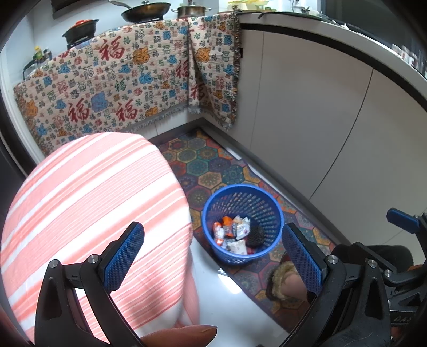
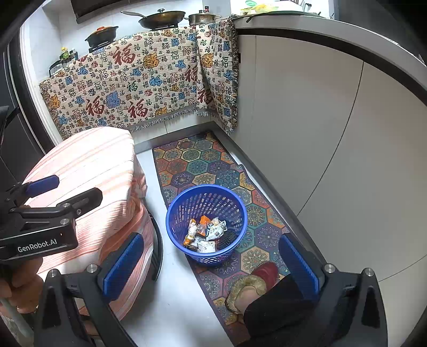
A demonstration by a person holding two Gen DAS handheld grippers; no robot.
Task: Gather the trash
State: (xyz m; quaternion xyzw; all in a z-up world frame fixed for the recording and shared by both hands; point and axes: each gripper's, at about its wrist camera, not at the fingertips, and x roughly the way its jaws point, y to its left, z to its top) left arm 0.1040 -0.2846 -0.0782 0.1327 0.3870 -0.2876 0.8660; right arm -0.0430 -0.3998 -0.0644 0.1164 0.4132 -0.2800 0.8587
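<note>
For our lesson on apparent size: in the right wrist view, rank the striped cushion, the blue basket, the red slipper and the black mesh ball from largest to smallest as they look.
1. striped cushion, though it is nearer the camera
2. blue basket
3. red slipper, partly hidden by the leg
4. black mesh ball

I'm in a home kitchen: pans (image 2: 162, 18) on a stove at top, white cabinets (image 2: 307, 128) right, rug (image 2: 202, 165) on the floor.
</note>
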